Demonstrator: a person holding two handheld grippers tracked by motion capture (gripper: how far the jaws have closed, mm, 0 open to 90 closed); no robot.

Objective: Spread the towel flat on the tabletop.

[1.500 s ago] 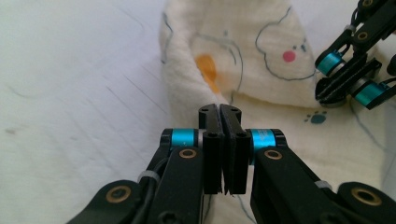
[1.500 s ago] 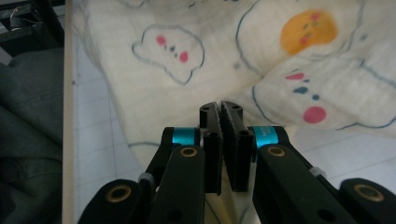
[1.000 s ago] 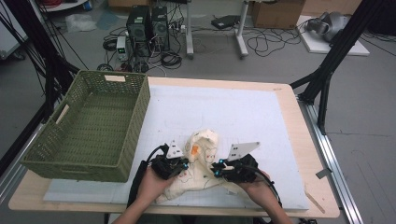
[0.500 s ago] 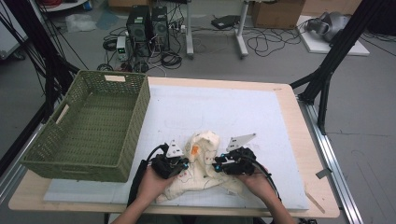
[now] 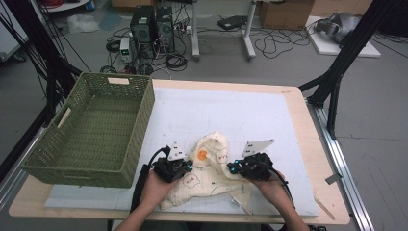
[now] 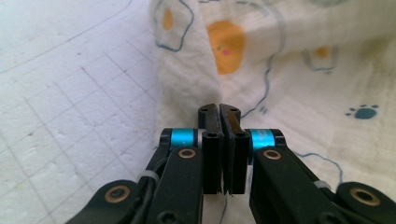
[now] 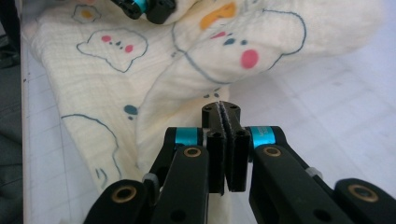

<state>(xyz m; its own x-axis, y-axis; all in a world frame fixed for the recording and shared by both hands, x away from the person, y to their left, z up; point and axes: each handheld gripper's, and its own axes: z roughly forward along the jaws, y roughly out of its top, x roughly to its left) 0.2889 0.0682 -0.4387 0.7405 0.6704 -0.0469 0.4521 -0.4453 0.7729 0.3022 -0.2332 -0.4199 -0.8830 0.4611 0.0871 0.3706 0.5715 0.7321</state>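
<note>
My left gripper has its jaws pressed together on an edge of the cream printed cloth, with a thin line of fabric showing between the pads. My right gripper has just been closing and now pinches another edge of the same cloth, a fold of it caught at the tips. From the high view, the left gripper and the right gripper sit on either side of the crumpled cloth, which lies on the white gridded mat near the front edge of the table.

The green wicker basket stands to the left, its side close to my left hand.

I judge the step to be spreading or lifting the cloth by two edges. To do it well I'd raise both hands together, draw them apart gently until the fabric hangs flat, and watch that neither pinch slips, since each holds only a thin margin.
</note>
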